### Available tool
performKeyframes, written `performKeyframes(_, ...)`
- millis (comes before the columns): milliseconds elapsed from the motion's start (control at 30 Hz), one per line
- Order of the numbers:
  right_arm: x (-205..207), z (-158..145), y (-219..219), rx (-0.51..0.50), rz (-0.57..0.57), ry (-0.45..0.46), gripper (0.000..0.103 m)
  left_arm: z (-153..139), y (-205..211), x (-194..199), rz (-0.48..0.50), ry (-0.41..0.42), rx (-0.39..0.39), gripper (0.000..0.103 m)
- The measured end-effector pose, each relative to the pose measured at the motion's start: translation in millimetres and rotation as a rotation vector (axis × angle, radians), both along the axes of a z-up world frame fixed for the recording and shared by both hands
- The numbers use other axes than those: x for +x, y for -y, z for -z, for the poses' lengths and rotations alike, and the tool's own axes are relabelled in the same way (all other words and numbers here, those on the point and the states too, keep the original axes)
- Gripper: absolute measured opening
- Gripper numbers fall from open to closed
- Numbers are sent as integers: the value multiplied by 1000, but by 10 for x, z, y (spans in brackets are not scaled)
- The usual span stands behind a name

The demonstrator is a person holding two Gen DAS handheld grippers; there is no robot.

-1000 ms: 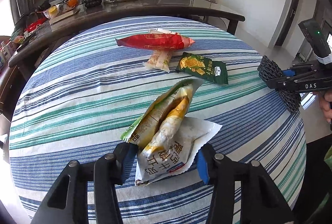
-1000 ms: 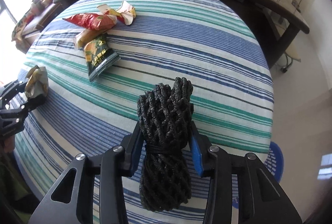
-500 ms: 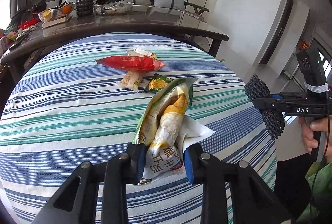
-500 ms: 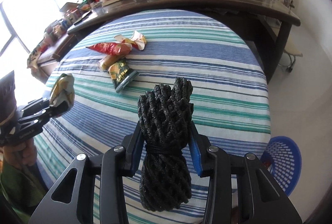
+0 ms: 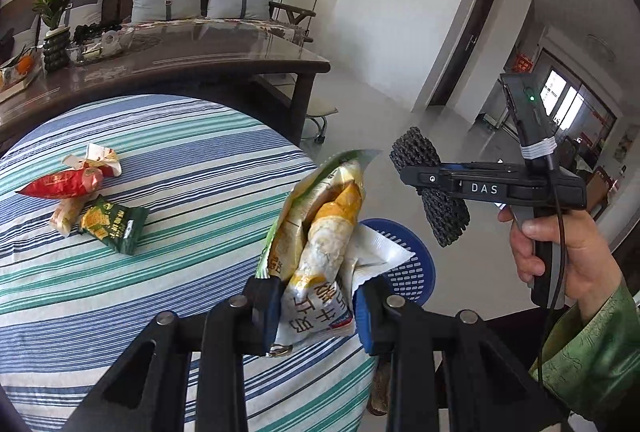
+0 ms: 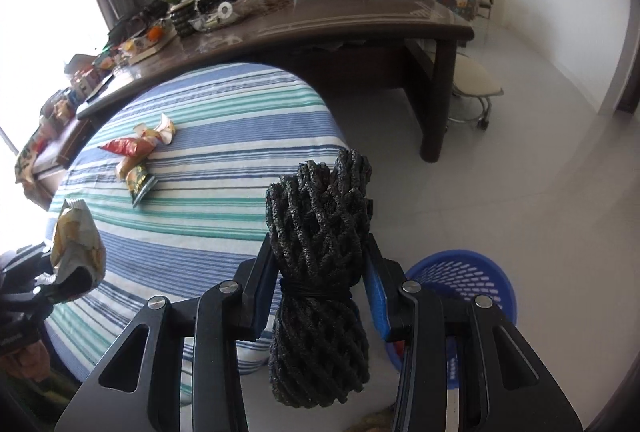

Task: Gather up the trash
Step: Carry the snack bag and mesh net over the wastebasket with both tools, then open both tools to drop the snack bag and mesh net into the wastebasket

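Left gripper clamped on a crumpled bunch of snack wrappers, fingers pressing both sides, held up past the edge of the striped table. Right gripper closed around a black foam net bundle, raised over the floor beside the blue basket. Still lying on the table: a red packet, a green packet, more wrappers close together.

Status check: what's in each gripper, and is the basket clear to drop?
Left gripper shut on snack wrappers. Right gripper shut on black foam net. Blue basket on floor beside table, nothing blocking. More wrappers on striped tablecloth.
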State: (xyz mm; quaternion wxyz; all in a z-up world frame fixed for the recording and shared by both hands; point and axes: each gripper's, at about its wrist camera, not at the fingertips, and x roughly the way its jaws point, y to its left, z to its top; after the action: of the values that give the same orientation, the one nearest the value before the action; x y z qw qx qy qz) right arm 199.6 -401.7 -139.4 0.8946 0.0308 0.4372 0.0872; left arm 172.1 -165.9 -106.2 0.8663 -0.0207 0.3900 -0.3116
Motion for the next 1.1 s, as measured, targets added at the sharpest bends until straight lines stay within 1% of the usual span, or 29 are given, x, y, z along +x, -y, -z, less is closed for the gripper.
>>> performKeyframes(167,-30,71,635,-23,119,-14,41,20,862,36,108,-28,-6,30)
performKeyframes(267,20,218,993,-24,180,-43,41,111,1328,117,148,-48,-4,30)
performKeyframes(367,59,430,1322,-28,226,-74,41,280,1716,223,173,-68,4,31)
performKeyframes(467,49,651,1589,-10,262,-95,41,527,1991,350,188,-104,8,31)
performKeyframes(567,30,822,1847,44,301,-114,41,785,2201,467,194,-139,8,31)
performKeyframes(700,68,943,2081,94,336,-139,41,1078,2450,585,209,-181,24,31)
performKeyframes(767,76,1012,2172,127,353,-155,42,1211,2574,666,209,-199,47,31)
performKeyframes(900,90,1060,2270,161,369,-168,43,1406,2755,774,214,-221,79,32)
performKeyframes(1000,95,1101,2315,187,369,-181,48,1546,2905,832,233,-232,109,36)
performKeyframes(1033,93,1108,2330,191,372,-182,54,1598,2948,853,235,-235,124,43)
performKeyframes(1067,86,1118,2353,193,380,-182,66,1646,2942,863,231,-237,135,55)
performKeyframes(1100,71,1113,2378,195,392,-176,70,1677,2940,871,220,-236,140,59)
